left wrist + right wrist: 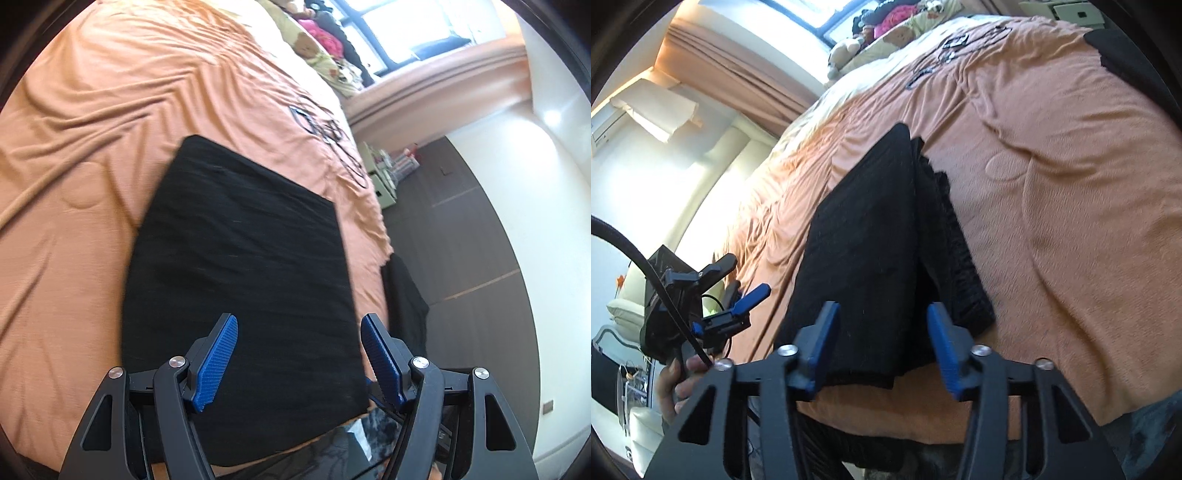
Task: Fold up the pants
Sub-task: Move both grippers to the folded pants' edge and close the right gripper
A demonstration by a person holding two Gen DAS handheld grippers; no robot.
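Here your left gripper [299,328] hangs with its blue-padded fingers [216,360] spread wide, released and grasping nothing, above the near edge of the folded black fabric pants [240,273]. The pants lie flat as a neat, roughly rectangular stack on the wrinkled orange quilted bedspread [92,147], close to the bed's near side. Just past the bed's edge on the right, another dark piece of cloth [406,295] hangs down toward the dark wood-look floor [461,240].

Your right gripper [882,332] is likewise released, its blue pads [823,347] apart and holding nothing, poised over the near end of the same pants [864,251]. From this view you can see the stack's layers: a smooth top panel with a ribbed, rougher layer showing along its right side. The fold rests on the bedspread [1071,184] near the bed's near edge.

At the left of the right wrist view, your left hand [674,380] grips the handle of the left gripper [742,295], which is beside the pants rather than touching them. Toward the head of the bed sit plush toys [846,48] and a pink bundle of cloth [894,18] beneath the window [406,26].
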